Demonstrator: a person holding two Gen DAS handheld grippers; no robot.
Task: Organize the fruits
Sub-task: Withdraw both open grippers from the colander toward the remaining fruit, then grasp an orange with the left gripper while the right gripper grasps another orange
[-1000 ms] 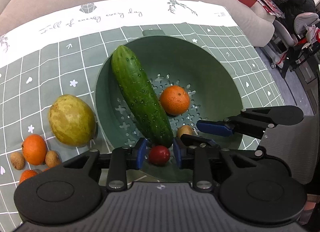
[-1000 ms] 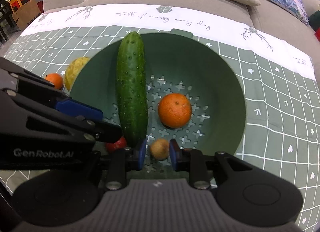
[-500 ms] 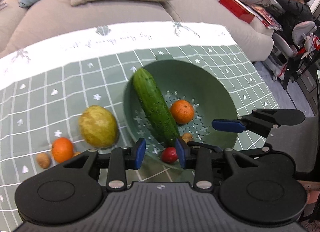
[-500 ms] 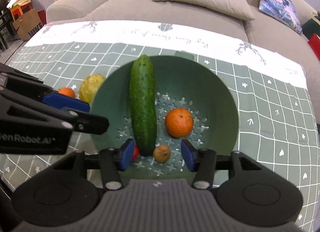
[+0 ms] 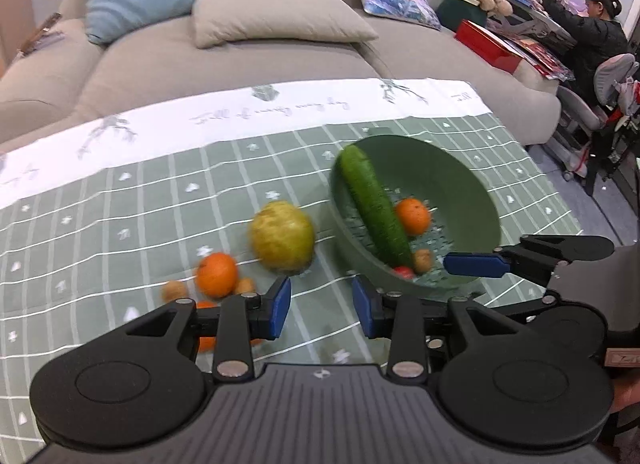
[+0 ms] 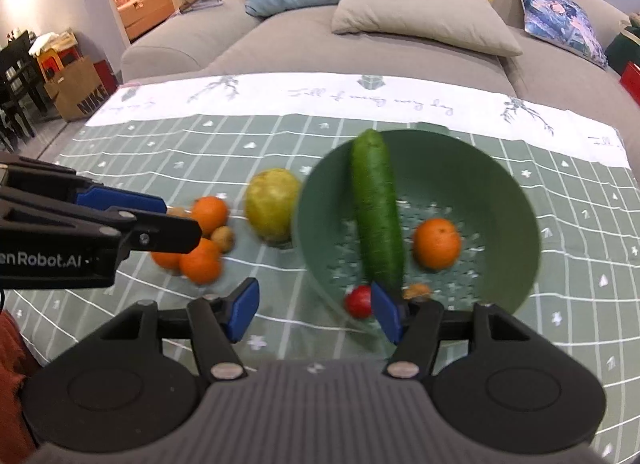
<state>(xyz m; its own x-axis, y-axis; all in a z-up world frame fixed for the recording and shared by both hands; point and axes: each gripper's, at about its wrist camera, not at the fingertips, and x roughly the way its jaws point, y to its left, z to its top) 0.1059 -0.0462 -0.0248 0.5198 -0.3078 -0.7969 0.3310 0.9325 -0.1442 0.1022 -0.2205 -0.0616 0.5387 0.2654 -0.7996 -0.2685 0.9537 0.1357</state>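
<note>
Fruits lie in two groups on the green checked tablecloth [image 6: 580,232] that covers the worktop. Inside the green colander bowl [image 6: 500,179] a long, bumpy dark-green cucumber [image 6: 376,215] leans on the far rim, with an orange [image 6: 437,243], a small red fruit [image 6: 357,301] and a small brown fruit [image 5: 422,260] near its lower end. Left of the bowl sit a yellow-green round fruit [image 6: 271,204], several oranges [image 6: 208,213] and small brown fruits [image 6: 223,238]. Cursive script runs along the cloth's white border, too blurred to read. "enRobot.AI" shows on the left tool [image 5: 321,306], and a brown bag [image 6: 78,91] reads "NIKE". Both the left tool and the right tool [image 6: 316,312] hover over the cloth with blue pads apart, holding nothing.
</note>
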